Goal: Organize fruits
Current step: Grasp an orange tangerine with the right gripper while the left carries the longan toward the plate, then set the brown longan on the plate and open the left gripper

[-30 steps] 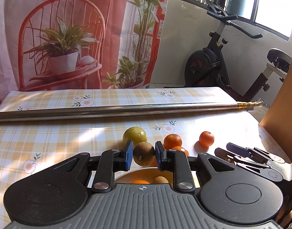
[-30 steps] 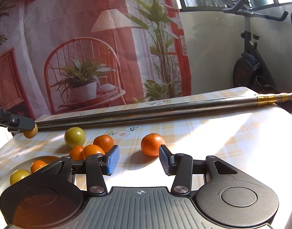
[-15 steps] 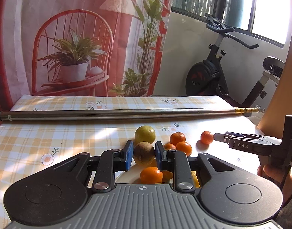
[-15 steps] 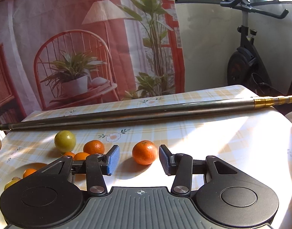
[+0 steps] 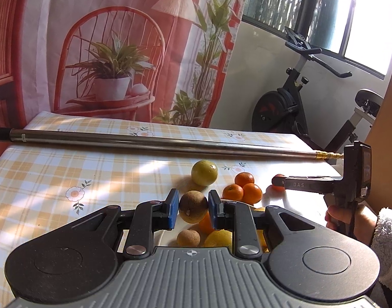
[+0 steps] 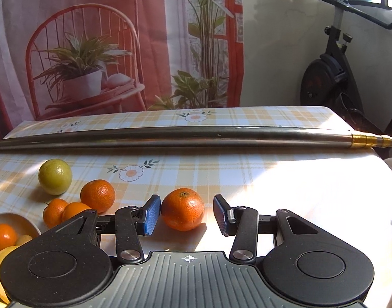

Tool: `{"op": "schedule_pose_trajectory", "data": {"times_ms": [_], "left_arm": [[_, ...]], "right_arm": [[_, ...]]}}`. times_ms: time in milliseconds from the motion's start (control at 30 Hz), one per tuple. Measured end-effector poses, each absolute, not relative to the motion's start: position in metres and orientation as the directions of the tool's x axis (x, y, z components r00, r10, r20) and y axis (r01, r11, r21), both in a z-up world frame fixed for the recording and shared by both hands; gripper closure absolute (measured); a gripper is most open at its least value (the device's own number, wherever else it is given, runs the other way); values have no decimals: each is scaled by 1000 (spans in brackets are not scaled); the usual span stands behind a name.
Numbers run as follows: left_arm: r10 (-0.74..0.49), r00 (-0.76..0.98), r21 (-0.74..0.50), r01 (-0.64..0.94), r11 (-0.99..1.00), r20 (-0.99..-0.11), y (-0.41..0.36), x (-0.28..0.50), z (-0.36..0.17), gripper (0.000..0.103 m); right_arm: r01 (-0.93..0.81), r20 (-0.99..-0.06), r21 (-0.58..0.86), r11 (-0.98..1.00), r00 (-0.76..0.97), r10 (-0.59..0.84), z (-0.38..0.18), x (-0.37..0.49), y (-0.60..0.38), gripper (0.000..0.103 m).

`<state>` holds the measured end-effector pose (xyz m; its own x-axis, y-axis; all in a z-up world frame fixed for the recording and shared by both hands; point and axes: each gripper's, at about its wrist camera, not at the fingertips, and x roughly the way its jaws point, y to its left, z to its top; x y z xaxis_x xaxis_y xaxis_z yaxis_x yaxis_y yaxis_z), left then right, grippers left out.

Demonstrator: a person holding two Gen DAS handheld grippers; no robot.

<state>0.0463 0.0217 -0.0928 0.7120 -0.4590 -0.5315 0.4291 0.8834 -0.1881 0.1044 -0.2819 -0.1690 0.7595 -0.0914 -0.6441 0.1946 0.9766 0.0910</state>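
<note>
Left gripper (image 5: 193,206): blue-padded jaws clamped on a round brown rough-skinned fruit (image 5: 193,207), held above a white plate (image 6: 21,222) at the near left of the table. Plate holds a second small brown fruit (image 5: 188,238), a yellow lemon-like fruit (image 5: 219,238) and a small orange mandarin (image 6: 3,236); contents partly hidden by gripper body.

Centre: round yellow-green citrus (image 5: 204,172) sits on the yellow-checked floral tablecloth (image 5: 67,174), apart from a cluster of three small orange mandarins (image 5: 243,188) just beside the plate. Long steel pole w/ brass tip (image 5: 170,145) lies across the table behind all fruit.

Right gripper (image 6: 187,214): jaws apart, straddling a lone orange mandarin (image 6: 183,209) that rests on the cloth. Left pad approx. touching the fruit, right pad clear of it. Person's hand (image 5: 347,217) w/ white fleecy sleeve (image 5: 388,246) grips its handle.
</note>
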Motion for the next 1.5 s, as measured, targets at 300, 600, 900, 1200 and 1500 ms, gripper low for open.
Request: {"op": "schedule_pose_trajectory", "data": {"times_ms": [300,600,900,1200,1500], "left_arm": [[-469,700,-210,428,879,-539,25,40,-98,77],[-468,698,-190,440,878,-542,26,31,-101,77],[-463,686,-177,447,877,-561,28,23,-109,77],[-467,657,-175,460,870,-592,23,17,-123,77],[-448,636,-127,484,866,-628,14,26,-136,77]], "right_arm": [[184,-674,105,977,735,-66,-167,109,-276,69],[151,-598,229,962,801,16,-138,73,-259,69],[48,-517,247,968,852,89,-114,26,-222,69],[7,-493,240,971,862,116,-108,-7,-204,69],[1,-499,241,971,858,123,-112,-11,-199,69]]}}
